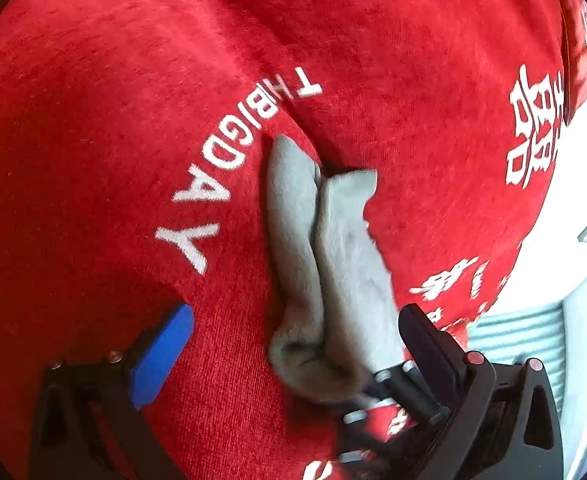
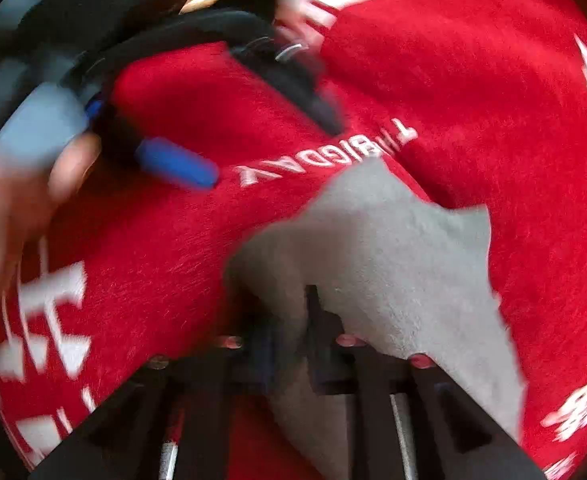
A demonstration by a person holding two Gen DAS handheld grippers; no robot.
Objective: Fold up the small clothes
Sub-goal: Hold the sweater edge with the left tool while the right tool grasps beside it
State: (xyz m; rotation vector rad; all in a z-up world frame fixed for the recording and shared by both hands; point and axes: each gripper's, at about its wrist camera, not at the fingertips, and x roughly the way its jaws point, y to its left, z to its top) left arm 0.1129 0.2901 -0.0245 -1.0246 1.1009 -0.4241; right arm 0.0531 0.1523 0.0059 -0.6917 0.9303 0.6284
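Fingers, left gripper (image 1: 293, 340): spread to full width; blue pad (image 1: 161, 356) on one side, dark pad on the other, neither pressing on anything; grey sock lies between and ahead of them
Fingers, right gripper (image 2: 289, 320): drawn nearly together, with grey sock fabric bunched at the tips; the view is blurred, so a true pinch on the fabric is judged likely, not confirmed
Grey sock (image 1: 325, 264): lies on the red blanket (image 1: 93, 120) beside the white lettering (image 1: 233, 168), doubled lengthwise into two lobes with a rolled end nearest the left gripper
Person's hand (image 2: 9, 216): visible at the edge of the right wrist view, gripping the left tool; heavily blurred
Risk 1: if the right tips hold only one layer, lifting would peel the fold open
Risk 2: the pile of the red blanket may drag on the sock and skew the two lobes out of line
Risk 3: the right tips may pinch blanket with the sock, since both are soft and touching
Risk 4: with the left gripper not holding, nothing anchors the rolled end against a pull
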